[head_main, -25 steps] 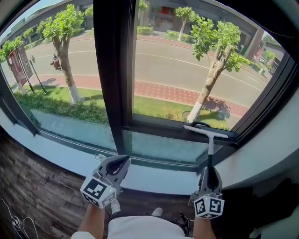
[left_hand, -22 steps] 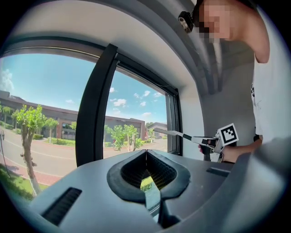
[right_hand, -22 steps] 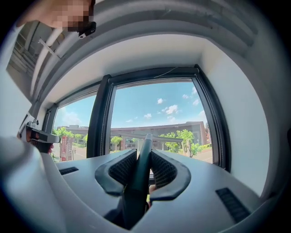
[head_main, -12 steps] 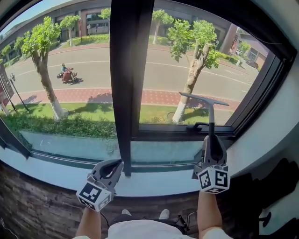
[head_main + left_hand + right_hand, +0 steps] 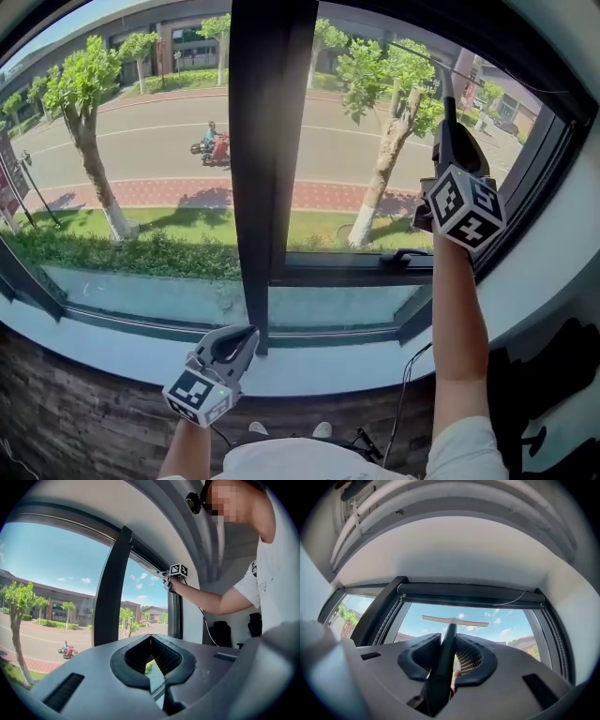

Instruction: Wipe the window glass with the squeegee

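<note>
One step in hand, by the look: setting up a stroke at the top of the right pane.

Head view: right tongs (image 5: 448, 131) held high near the window glass (image 5: 356, 159), pinching the squeegee (image 5: 448, 89) by its handle. Blade hard to make out near the picture's top edge. Left tongs (image 5: 236, 343) low over the sill (image 5: 309, 370), idle.

Left gripper view: tips pressed together, nothing between.

Right gripper view: clamped on the handle, blade (image 5: 454, 619) crosswise just under the top frame (image 5: 464, 592). Contact with glass not readable.

Next, likely: press blade flat, pull straight down, no twist.
</note>
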Demonstrator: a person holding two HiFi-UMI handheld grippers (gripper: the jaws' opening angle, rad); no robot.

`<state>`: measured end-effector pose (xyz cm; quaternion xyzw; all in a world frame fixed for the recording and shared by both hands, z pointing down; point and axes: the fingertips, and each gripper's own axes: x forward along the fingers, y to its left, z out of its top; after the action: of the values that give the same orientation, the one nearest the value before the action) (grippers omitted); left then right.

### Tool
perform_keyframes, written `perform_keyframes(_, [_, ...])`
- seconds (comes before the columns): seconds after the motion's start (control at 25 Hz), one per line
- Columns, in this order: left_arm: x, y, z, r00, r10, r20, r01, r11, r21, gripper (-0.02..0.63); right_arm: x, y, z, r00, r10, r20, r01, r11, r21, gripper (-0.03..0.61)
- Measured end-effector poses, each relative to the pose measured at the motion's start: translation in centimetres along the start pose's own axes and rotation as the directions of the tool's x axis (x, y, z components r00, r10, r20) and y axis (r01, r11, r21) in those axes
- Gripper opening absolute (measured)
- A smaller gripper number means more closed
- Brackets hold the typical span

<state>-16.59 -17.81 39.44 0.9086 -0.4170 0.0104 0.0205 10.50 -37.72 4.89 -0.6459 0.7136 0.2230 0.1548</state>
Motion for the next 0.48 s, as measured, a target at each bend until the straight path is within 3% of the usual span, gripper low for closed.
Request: perform_keyframes(0.48, [0.9,-0.3,0.3,1.000,0.002,-0.005,-0.002,1.000,0.012,0.017,4.3,-0.3,1.9,1.000,0.001,0.012,-0.001,1.000,-0.002,0.100])
